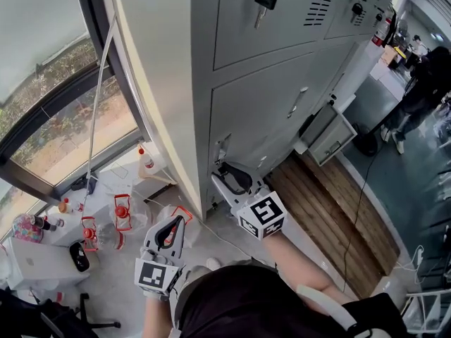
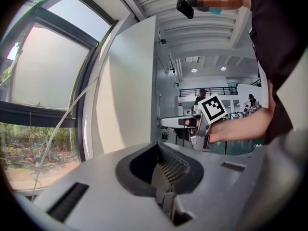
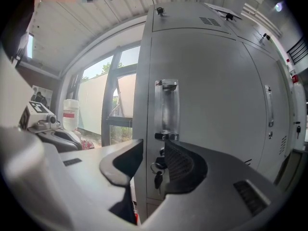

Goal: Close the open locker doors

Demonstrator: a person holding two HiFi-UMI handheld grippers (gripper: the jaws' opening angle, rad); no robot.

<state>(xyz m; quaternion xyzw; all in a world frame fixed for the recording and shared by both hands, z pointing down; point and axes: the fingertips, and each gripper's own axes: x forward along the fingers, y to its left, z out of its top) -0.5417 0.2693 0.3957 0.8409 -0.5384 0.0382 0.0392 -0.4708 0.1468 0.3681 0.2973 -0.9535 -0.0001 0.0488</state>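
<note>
**End locker door** (image 3: 211,105), in the column next to the window (image 1: 49,83): it appears flush with its frame. An upright handle (image 3: 166,109) sits near its left edge, and keys (image 3: 157,174) hang from the lock just below.

**Right gripper** (image 1: 227,177): held close in front of this door's lock edge. Its jaws are partly apart, and the keys and lock show through the gap with neither pad pressing on them.

**Open locker door** (image 1: 330,138): further along the same bank, swung out over the wooden floor strip (image 1: 331,210).

**Left gripper** (image 1: 176,224): held back, clear of the lockers, with its jaws closed together on nothing.

**Bottles** (image 1: 122,212): standing below the window.
</note>
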